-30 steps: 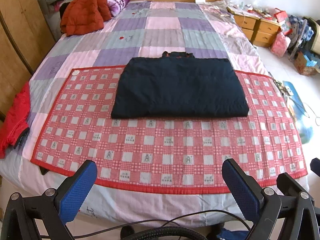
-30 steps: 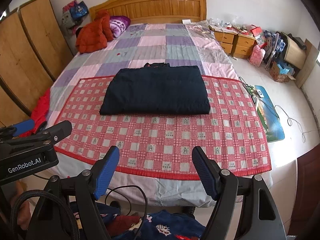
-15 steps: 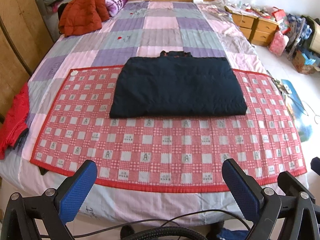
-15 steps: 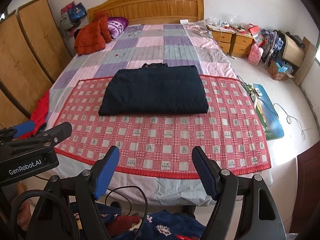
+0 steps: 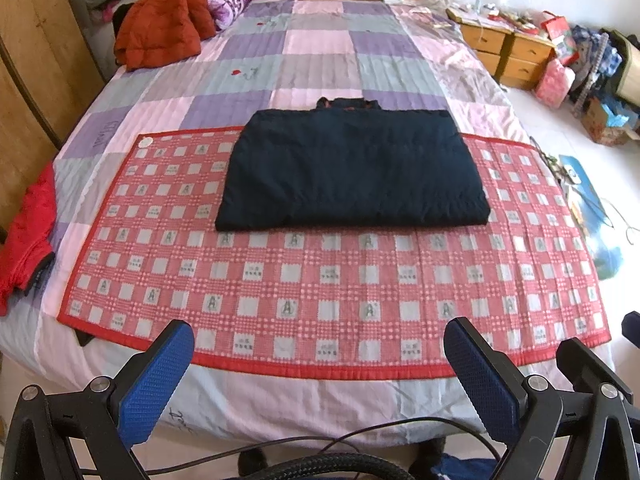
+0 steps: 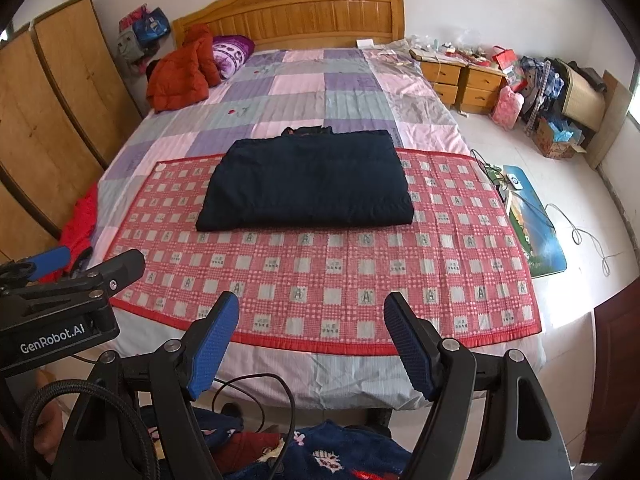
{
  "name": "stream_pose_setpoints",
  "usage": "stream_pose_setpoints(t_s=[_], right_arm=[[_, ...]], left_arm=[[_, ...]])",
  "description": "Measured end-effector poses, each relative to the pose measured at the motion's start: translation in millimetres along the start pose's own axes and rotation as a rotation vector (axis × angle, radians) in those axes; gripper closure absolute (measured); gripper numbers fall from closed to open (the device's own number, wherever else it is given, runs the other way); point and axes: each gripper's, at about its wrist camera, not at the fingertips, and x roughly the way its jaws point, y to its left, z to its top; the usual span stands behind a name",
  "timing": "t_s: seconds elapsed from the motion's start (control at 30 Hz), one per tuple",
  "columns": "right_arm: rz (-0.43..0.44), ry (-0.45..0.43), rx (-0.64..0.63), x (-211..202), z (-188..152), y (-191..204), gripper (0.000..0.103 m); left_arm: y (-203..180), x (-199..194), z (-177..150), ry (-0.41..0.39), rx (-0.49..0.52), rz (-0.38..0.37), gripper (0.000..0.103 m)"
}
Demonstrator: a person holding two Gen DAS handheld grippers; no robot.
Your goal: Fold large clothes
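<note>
Holding the left gripper [image 5: 318, 354] wide open with nothing between its blue pads [image 5: 154, 386], I am hovering it over the near edge of the bed [image 5: 280, 404], and I am carrying the right gripper [image 6: 312, 340] the same way, jaws spread and empty, just beside it; neither is touching any cloth. The dark coat [image 5: 352, 172] is lying ahead of both, well apart from the pads, folded into a neat rectangle on the far half of the red checked mat [image 5: 320, 280], with its collar poking out at the far edge onto the quilt [image 5: 320, 44]. I am judging the fold to be finished or nearly so, so doing this step well means checking that the near edge is lying flat and even; if I am folding once more, I should be pinching the two near corners together, one per gripper, lifting low and laying them square on the far edge so the padded layers are not sliding. An orange jacket [image 5: 160, 28] is sitting near the headboard [image 6: 292, 12], possibly next. On the left gripper's body, seen from the right wrist, I am reading "GenRobot.AI" [image 6: 52, 338]; the mat's squares are showing a letter "A", and the smaller print there is too fine to read.
</note>
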Motion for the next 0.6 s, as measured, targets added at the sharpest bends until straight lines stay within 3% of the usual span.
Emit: stream_pose_setpoints(t_s=[0.6], right_arm=[[-0.006, -0.002, 0.010, -0.6, -4.3, -5.3, 0.024]], left_arm=[[-0.5, -6.7, -9.4, -0.017, 0.037, -0.023, 0.000]])
